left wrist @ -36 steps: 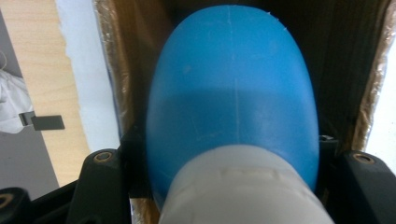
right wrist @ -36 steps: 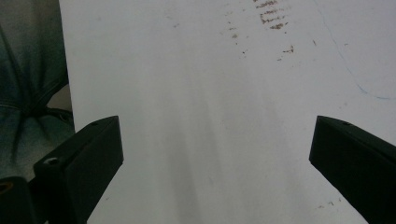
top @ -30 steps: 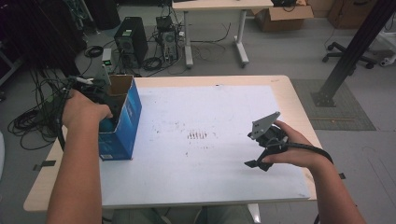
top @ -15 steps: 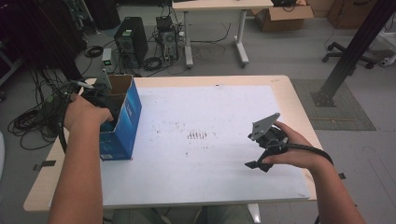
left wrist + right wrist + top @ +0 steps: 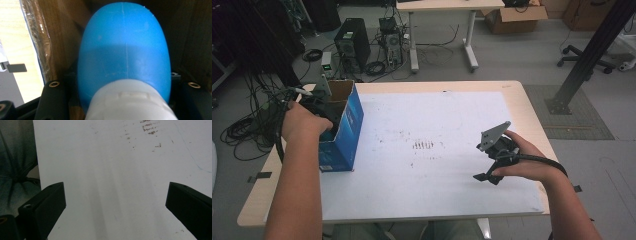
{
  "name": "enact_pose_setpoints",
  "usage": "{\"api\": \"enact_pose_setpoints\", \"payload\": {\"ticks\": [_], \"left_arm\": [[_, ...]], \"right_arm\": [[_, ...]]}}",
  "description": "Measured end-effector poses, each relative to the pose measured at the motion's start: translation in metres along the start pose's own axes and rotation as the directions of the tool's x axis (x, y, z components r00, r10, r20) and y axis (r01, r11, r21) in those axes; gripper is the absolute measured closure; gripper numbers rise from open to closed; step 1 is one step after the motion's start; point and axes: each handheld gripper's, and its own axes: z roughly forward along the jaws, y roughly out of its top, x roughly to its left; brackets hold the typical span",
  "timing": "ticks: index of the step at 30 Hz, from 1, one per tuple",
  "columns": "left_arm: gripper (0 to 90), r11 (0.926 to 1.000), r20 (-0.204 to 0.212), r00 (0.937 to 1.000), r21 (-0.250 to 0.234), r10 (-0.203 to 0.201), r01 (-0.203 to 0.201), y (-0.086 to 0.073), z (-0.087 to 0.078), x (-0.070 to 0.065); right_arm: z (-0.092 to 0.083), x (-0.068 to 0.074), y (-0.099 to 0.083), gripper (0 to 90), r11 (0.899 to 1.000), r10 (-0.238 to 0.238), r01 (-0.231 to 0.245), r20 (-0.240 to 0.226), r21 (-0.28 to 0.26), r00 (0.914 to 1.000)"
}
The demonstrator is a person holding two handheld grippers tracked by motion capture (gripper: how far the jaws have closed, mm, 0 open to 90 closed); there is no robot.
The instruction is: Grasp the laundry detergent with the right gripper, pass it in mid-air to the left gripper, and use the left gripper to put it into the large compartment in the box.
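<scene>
White sheeting covers the table (image 5: 442, 195), and at its left edge we find the left gripper (image 5: 319, 107) down inside the open blue box (image 5: 343, 135), its jaws pinching a blue bulb-shaped object (image 5: 125, 57) with a white base. We judge the pick made but the lift-out pending; the right gripper (image 5: 115, 202) waits with jaws spread over bare sheet.

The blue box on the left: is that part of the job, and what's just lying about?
In use:
- blue box
- blue egg-shaped object, clamped in the left gripper inside it
- right gripper, jaws open, idle

Lying about:
- computer tower
- cardboard box
- office chair
</scene>
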Motion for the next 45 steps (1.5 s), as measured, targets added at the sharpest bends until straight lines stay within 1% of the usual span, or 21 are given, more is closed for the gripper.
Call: {"api": "enact_pose_setpoints", "payload": {"ticks": [9, 13, 15, 18, 24, 25, 27, 28, 34, 37, 39, 41, 42, 45], "left_arm": [[37.8, 0.9998, 0.011, 0.9998, -0.016, 0.013, -0.013, -0.002, 0.0, 0.002], [35.8, 0.9996, 0.012, 0.9998, -0.025, 0.015, -0.015, -0.003, -0.001, 0.0], [34.8, 0.999, 0.007, 0.9996, -0.036, 0.026, -0.025, -0.004, -0.004, -0.002], [33.8, 0.9985, -0.002, 0.9996, -0.049, 0.027, -0.027, -0.004, -0.008, -0.003], [30.3, 0.9986, -0.012, 0.9994, -0.042, 0.031, -0.032, -0.004, -0.015, -0.006], [29.5, 0.9985, -0.027, 0.9991, -0.044, 0.033, -0.034, -0.005, -0.018, -0.007], [29.3, 0.9984, -0.034, 0.9988, -0.044, 0.034, -0.035, -0.005, -0.019, -0.008], [27.3, 0.9987, -0.032, 0.999, -0.041, 0.03, -0.031, -0.006, -0.022, -0.007], [24.6, 0.9985, -0.029, 0.9992, -0.046, 0.029, -0.03, -0.008, -0.028, -0.006], [23.2, 0.9976, -0.021, 0.9994, -0.062, 0.028, -0.029, -0.01, -0.033, -0.006], [21.5, 0.9964, -0.03, 0.9989, -0.076, 0.035, -0.037, -0.011, -0.037, -0.007], [16.6, 0.9968, -0.042, 0.9983, -0.068, 0.04, -0.042, -0.012, -0.04, -0.01], [14.1, 0.9965, -0.042, 0.9982, -0.069, 0.043, -0.045, -0.012, -0.041, -0.01], [13.1, 0.9959, -0.036, 0.9979, -0.069, 0.055, -0.057, -0.014, -0.046, -0.014]], "right_arm": [[-0.001, 0.001, -0.001, 2.9, 1.0, -0.004, 0.004, 0.003, 0.003, 1.0], [0.0, 0.001, -0.002, 3.0, 1.0, -0.005, 0.005, 0.003, 0.006, 1.0], [0.0, 0.001, -0.002, 3.0, 1.0, -0.01, 0.01, 0.005, 0.005, 0.9999], [0.0, 0.002, -0.003, 2.9, 1.0, -0.008, 0.008, 0.008, 0.001, 0.9999], [0.0, 0.002, -0.003, 3.0, 1.0, -0.01, 0.01, 0.007, -0.003, 0.9999], [-0.001, 0.002, -0.004, 3.0, 1.0, -0.011, 0.011, 0.006, -0.005, 0.9999], [-0.001, 0.002, -0.004, 3.0, 1.0, -0.011, 0.011, 0.006, -0.005, 0.9999], [-0.001, 0.003, -0.004, 3.0, 1.0, -0.011, 0.011, 0.007, -0.007, 0.9999], [-0.003, 0.003, -0.004, 3.0, 1.0, -0.012, 0.012, 0.007, -0.01, 0.9999], [-0.003, 0.003, -0.003, 3.0, 1.0, -0.017, 0.017, 0.005, -0.016, 0.9998], [-0.003, 0.004, -0.002, 3.0, 1.0, -0.016, 0.016, 0.006, -0.016, 0.9999], [-0.004, 0.004, -0.002, 3.0, 1.0, -0.018, 0.018, 0.005, -0.018, 0.9998], [-0.004, 0.004, -0.001, 3.0, 1.0, -0.019, 0.02, 0.006, -0.02, 0.9998], [-0.005, 0.004, -0.001, 3.0, 1.0, -0.02, 0.02, 0.005, -0.018, 0.9998]]}}
